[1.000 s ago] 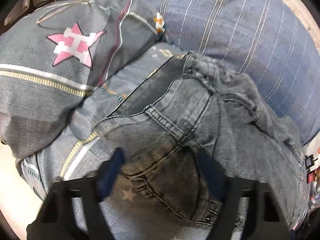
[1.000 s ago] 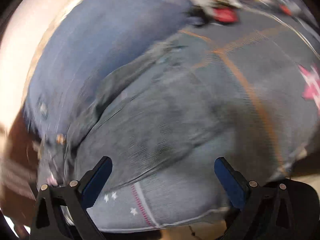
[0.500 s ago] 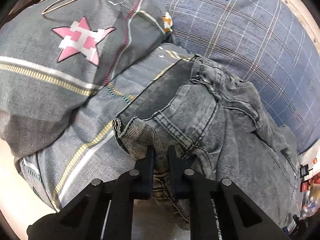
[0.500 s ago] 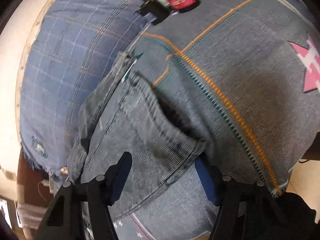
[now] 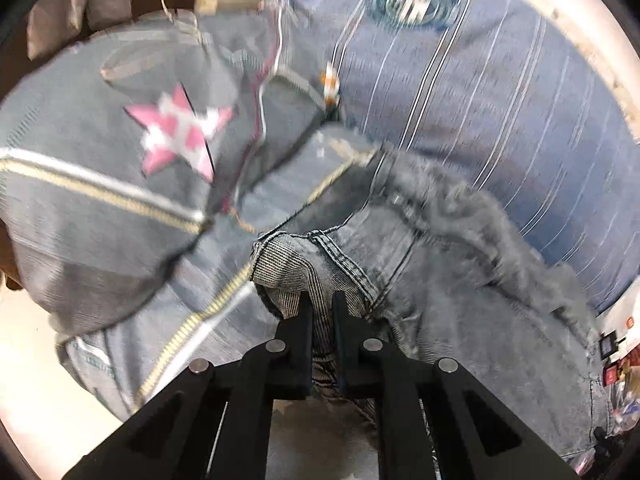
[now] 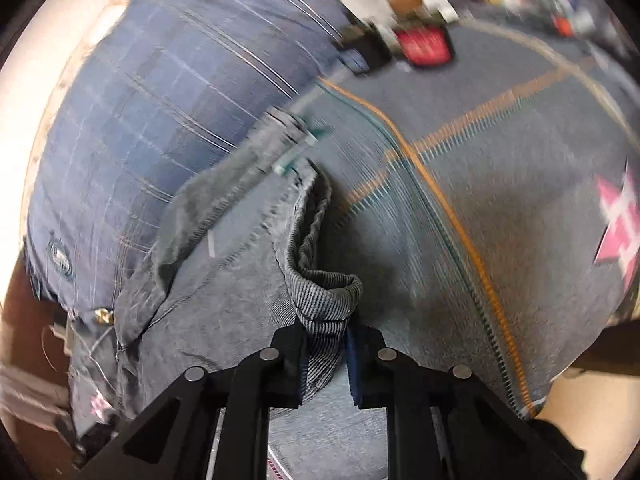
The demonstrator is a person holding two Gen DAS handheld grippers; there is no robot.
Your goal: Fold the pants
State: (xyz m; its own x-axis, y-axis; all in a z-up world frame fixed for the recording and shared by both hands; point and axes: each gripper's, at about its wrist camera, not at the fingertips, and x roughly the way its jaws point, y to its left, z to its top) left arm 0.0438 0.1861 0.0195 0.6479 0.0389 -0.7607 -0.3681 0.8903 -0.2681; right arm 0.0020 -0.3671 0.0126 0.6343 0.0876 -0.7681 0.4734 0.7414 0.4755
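Pinching grey jeans waistband: left tool and right tool just closed, both clamped on denim.

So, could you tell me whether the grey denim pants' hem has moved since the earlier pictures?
Yes. The grey denim pants' hem, pinched by the left gripper, has lifted off the star-patterned grey quilt.

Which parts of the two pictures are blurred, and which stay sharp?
Left wrist view: the star pillow and striped sheet smear; the left claw and pinched jeans are sharp. Right wrist view: the far clutter streaks; the right claw is crisp.
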